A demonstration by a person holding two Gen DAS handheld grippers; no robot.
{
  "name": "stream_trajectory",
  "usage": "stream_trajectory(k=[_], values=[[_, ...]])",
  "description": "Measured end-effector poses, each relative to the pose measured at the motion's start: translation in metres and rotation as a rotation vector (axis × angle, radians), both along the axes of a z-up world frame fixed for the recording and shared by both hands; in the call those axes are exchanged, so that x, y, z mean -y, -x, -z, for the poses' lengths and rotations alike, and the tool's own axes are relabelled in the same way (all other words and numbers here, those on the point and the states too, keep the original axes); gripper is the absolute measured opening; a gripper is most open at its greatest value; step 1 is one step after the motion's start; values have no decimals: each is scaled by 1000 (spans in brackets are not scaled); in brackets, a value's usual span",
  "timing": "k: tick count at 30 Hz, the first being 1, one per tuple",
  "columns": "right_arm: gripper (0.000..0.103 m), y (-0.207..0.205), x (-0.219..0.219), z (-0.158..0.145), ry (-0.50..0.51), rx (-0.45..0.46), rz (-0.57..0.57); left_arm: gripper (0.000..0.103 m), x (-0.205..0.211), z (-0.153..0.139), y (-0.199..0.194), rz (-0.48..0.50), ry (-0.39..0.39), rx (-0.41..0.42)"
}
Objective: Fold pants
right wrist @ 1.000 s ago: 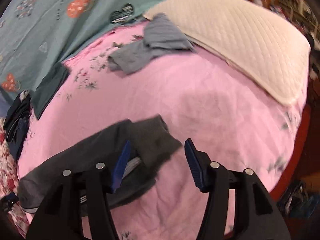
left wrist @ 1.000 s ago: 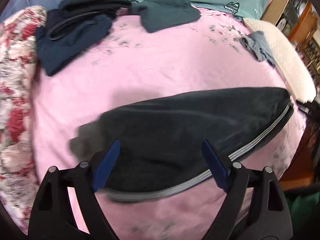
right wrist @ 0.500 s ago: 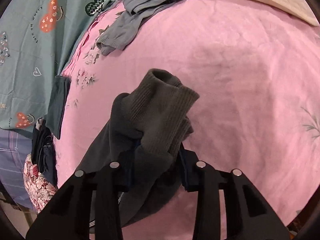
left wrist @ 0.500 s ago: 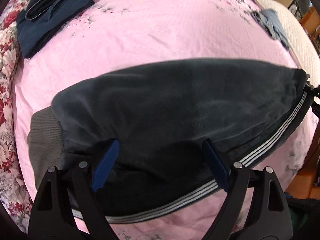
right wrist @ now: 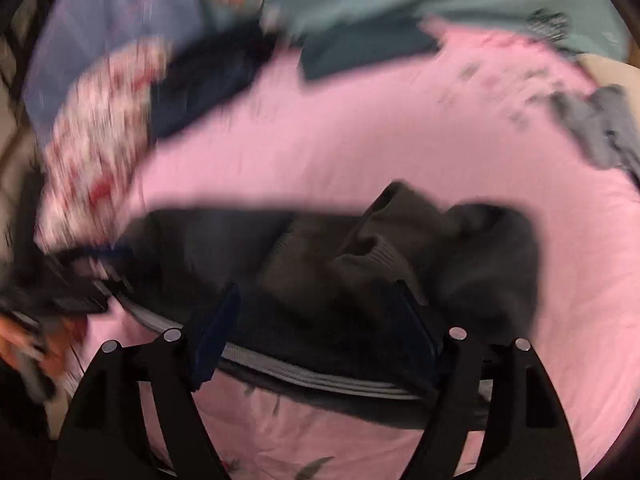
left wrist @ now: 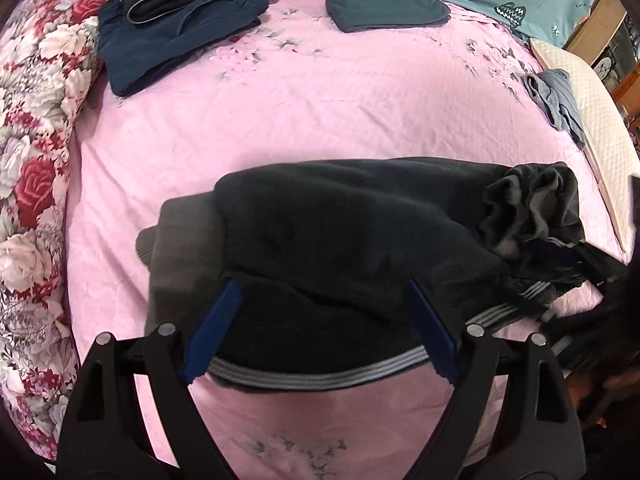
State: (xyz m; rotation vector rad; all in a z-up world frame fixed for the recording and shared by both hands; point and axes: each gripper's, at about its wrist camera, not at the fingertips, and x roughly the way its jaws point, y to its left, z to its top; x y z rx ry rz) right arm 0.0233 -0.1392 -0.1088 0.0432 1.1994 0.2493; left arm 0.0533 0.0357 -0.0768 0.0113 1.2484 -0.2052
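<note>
I see the pants (left wrist: pixel 360 240) lying folded on the pink sheet (left wrist: pixel 320 112), their grey side stripe along the near edge and the ribbed cuffs (left wrist: pixel 532 204) bunched on top at the pants' right end. A grey waistband (left wrist: pixel 180 240) pokes out at their left end.

My left gripper (left wrist: pixel 320 328) hangs over the near edge of the pants, jaws spread wide, the blue pads clear of the cloth on either side; it grips nothing.

My right gripper (right wrist: pixel 316 340) is over the same pile, just behind the cuffs (right wrist: pixel 360 248). This view is smeared, but its jaws are opening, with the pants' fabric lying between them and the pads not pressing on it. From the left view I catch the right gripper (left wrist: pixel 576 260) at the pants' right end, beside the cuffs.

Beyond the pants, at the far side of the sheet, lie a navy stack (left wrist: pixel 176 28) and a folded dark green piece (left wrist: pixel 384 4). To the pants' right sit a crumpled grey garment (left wrist: pixel 556 100) and a white pillow (left wrist: pixel 592 120). A floral quilt (left wrist: pixel 36 140) runs along the left.
</note>
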Motion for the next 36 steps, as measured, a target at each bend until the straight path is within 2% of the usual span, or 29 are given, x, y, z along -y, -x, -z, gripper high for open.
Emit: stream_trajectory(k=[1, 2, 6, 7, 9, 12, 13, 17, 18, 19, 20, 21, 22, 23, 26, 28, 29, 31, 32, 34, 35, 36], values=[[90, 2, -8, 3, 20, 7, -23, 86, -5, -2, 2, -2, 7, 5], [91, 5, -13, 0, 26, 21, -46, 86, -7, -3, 4, -5, 9, 9], [91, 5, 14, -27, -205, -29, -39, 86, -21, -3, 7, -25, 10, 9], [91, 6, 29, -40, -296, -20, -13, 86, -25, -4, 7, -31, 10, 13], [91, 6, 52, -62, -350, 55, 58, 86, -31, -7, 7, -37, 11, 21], [91, 8, 79, -82, -287, 179, 175, 86, -42, -11, 9, -46, 6, 36], [91, 4, 85, -80, -243, 192, 216, 86, -45, -12, 9, -46, 3, 38], [88, -21, 82, -53, -212, 149, 265, 86, -56, -11, 11, -56, -19, 34], [86, -28, 73, -40, -163, 125, 251, 86, -58, -11, 11, -60, -20, 32], [68, -35, 64, -28, -68, 105, 247, 86, -61, -10, 11, -65, -24, 30], [48, -40, 54, -14, 73, 89, 246, 86, -63, -9, 11, -70, -30, 30], [45, -39, 52, -11, 84, 101, 234, 86, -64, -9, 12, -76, -36, 31], [17, -38, 52, -12, 37, 90, 222, 86, -69, -8, 13, -91, -41, 32], [15, -32, 57, -18, -5, 79, 233, 86, -72, -9, 14, -101, -39, 33], [14, -15, 56, -57, -86, 140, 193, 86, -86, -6, 16, -142, -14, 29], [15, -10, 51, -58, -119, 130, 178, 86, -92, -1, 15, -161, 0, 16], [18, -14, 44, -43, -110, 88, 150, 86, -93, 1, 14, -167, 10, 9], [25, -22, 35, -3, -11, 56, 142, 86, -93, 5, 11, -169, 49, -4], [33, -20, 28, 7, 24, 115, 101, 86, -91, 7, 8, -167, 70, -18], [38, -17, 9, 2, 140, 134, 37, 86, -87, 9, 5, -163, 84, -27], [45, -16, 6, -5, 148, 123, 25, 86, -86, 11, 3, -163, 87, -33], [50, -15, 8, -13, 114, 111, 18, 87, -85, 14, 1, -168, 87, -43]])
